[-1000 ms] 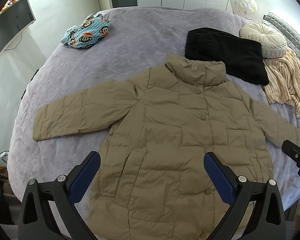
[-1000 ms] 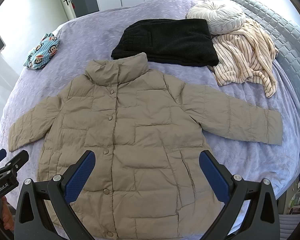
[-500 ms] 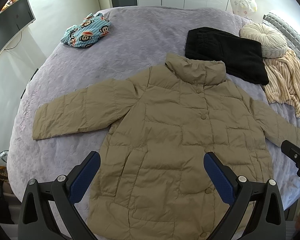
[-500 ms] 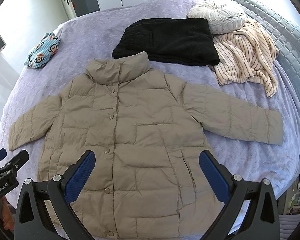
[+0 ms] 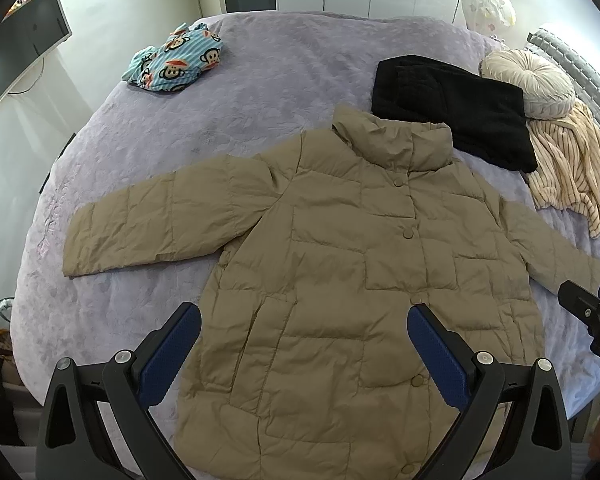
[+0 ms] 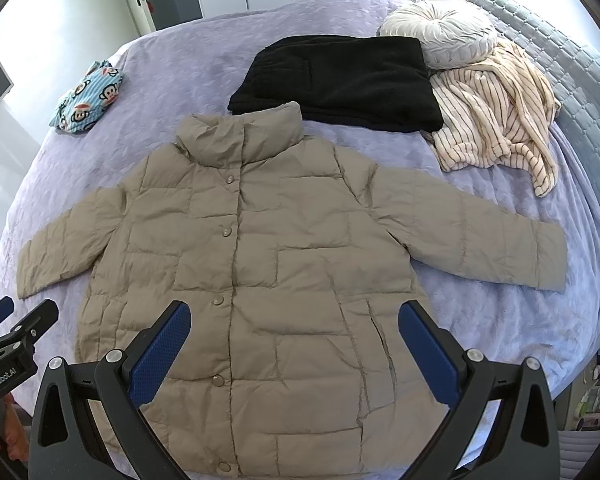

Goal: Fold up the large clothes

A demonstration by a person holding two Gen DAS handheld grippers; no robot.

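Khaki puffer jacket (image 5: 340, 264) laid flat and face up on my lavender bed (image 5: 260, 80), both tongs held spread above its hem.

The jacket (image 6: 260, 272) is quilted in squarish panels, snapped shut down the front, with its stand-up collar raised and both sleeves stretched out to the sides. I count one jacket, five snaps in the left view, two sleeves, one folded black garment (image 5: 452, 108) just past the collar, one striped cream garment (image 6: 496, 120), one round cushion (image 6: 440, 32) and one monkey-print bundle (image 5: 176, 60) well apart. Its long axis runs away from me, collar far, hem nearest. My left tongs (image 5: 304, 340) and right tongs (image 6: 294, 340) both gape wide, holding nothing.
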